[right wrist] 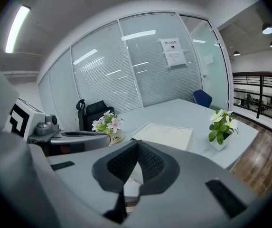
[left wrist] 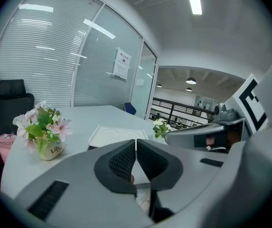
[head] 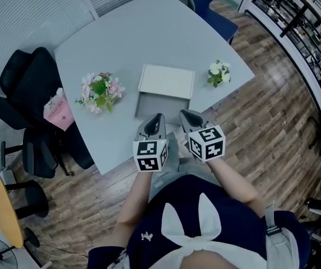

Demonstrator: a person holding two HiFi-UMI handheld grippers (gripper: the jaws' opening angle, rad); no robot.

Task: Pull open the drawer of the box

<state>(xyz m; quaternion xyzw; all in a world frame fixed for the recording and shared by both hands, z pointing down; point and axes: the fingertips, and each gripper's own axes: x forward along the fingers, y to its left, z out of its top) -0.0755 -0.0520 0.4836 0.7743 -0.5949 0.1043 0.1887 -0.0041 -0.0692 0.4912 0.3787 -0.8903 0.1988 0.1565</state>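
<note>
A flat, square white box (head: pixel 167 80) lies near the middle of a pale grey tabletop (head: pixel 149 32). Its lid has two faint round recesses. Its drawer (head: pixel 161 104) stands out from the near side as a shallow grey tray.

My left tongs (head: pixel 158 117) and right tongs (head: pixel 186 114) sit side by side at the drawer's near edge. Both pairs of jaws are pressed together, and I can make out nothing between them. I cannot tell whether the tips touch the drawer.

A pot of pink flowers (head: pixel 99 92) stands left of the box and a small white-flowered plant (head: pixel 219 73) stands right, both well apart from it. The tabletop's near edge runs just behind the tongs, with wooden floor (head: pixel 261 128) beyond.
</note>
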